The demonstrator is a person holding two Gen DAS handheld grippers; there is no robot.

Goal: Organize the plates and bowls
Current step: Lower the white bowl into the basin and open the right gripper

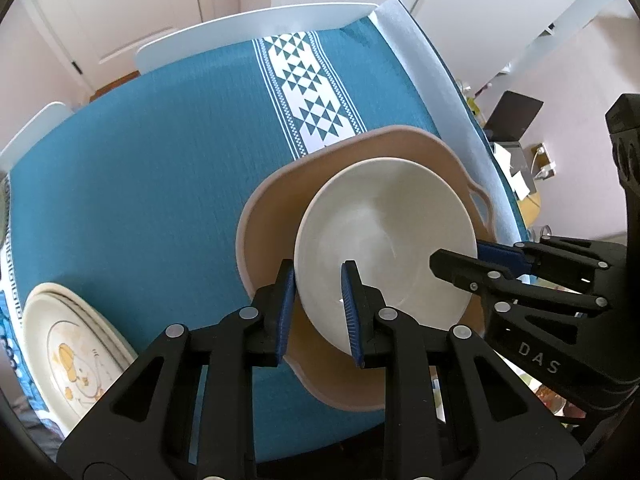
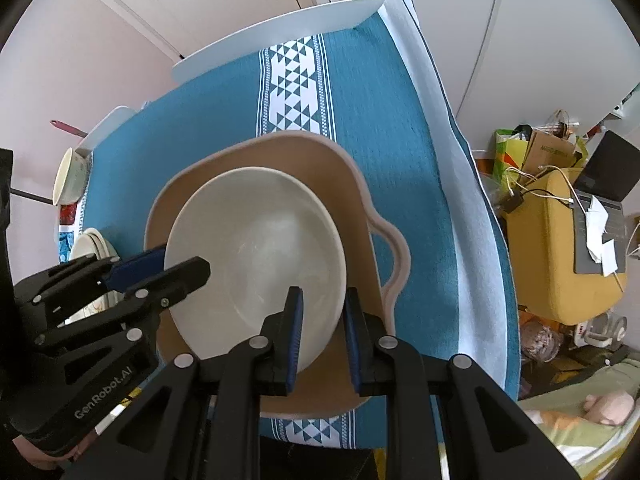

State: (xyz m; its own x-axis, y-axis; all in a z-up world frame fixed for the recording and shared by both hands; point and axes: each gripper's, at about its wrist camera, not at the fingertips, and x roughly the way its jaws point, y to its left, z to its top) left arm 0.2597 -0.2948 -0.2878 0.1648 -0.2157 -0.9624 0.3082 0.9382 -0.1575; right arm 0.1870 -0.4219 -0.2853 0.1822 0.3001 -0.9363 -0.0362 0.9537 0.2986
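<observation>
My left gripper [image 1: 319, 312] and right gripper [image 2: 322, 334], jaws nearly shut, each clamp the cream ceramic bowl's [image 1: 384, 240] rim inside the tan handled basket [image 1: 272, 216] near the desk's right edge.

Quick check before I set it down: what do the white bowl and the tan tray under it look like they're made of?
White bowl: probably glazed ceramic, given its glossy surface with soft window reflections and thick rounded rim. Tan tray: matte, no glare, with a moulded cut-out handle; this suggests plastic or silicone, though unglazed stoneware can't be ruled out.
</observation>
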